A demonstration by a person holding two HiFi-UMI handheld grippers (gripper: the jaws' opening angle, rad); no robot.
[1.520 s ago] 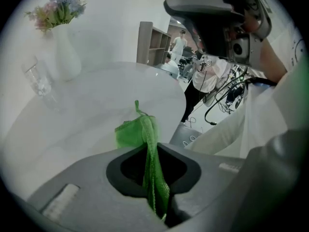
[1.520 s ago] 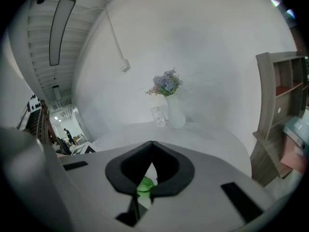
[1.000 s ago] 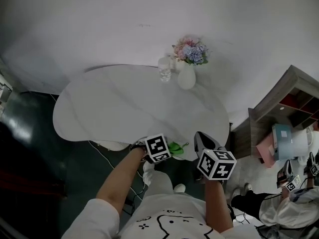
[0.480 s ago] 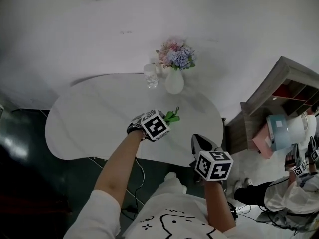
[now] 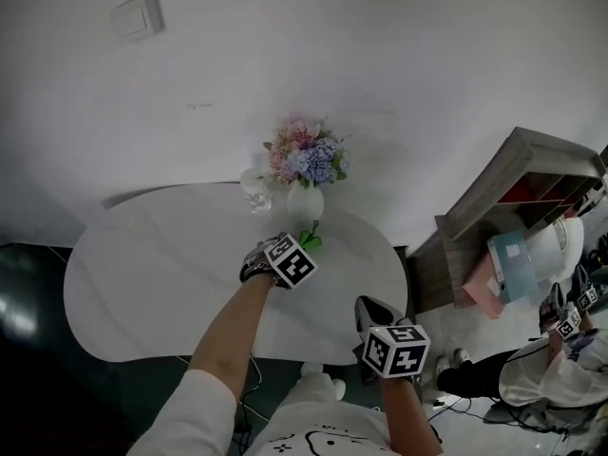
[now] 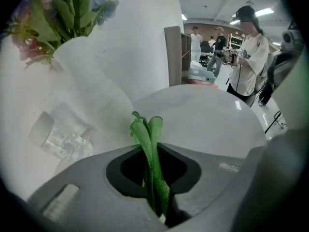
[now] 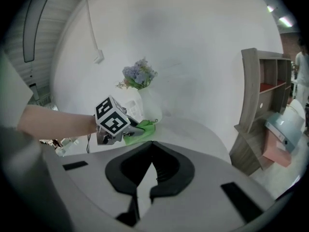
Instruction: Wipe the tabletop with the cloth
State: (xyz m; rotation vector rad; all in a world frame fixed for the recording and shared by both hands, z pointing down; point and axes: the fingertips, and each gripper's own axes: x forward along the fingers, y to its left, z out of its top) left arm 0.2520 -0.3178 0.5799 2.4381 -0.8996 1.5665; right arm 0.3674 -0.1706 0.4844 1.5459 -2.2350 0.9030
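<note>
L claw [image 5: 302, 247] has moved: 1 s ago it was at the near edge of the white oval stone-look worktop [image 5: 161, 274], low centre of the head view. Now it's at the far side, upper centre, just beside the white bulb-shaped vase [image 5: 304, 202] w/ pink-blue flowers. A clear glass tumbler [image 5: 255, 190] stands left of the vase.

Reads as one stroke, near edge to far side. Probably end of that pass. Most of the worktop's left part likely not wiped yet.

L claw pinching the thin folded green cloth [image 6: 147, 139]. R claw [image 7: 145, 178] pressed together, nothing in it, held back off the near edge, lower right of the head view.

Cloth look: bright green, limp, bunched into narrow folds. A short tuft w/ curled tip pokes out past the claw. From the R gripper view it sits low at the worktop; contact can't be confirmed. Small patch exposed, so narrow wipe track.
</note>
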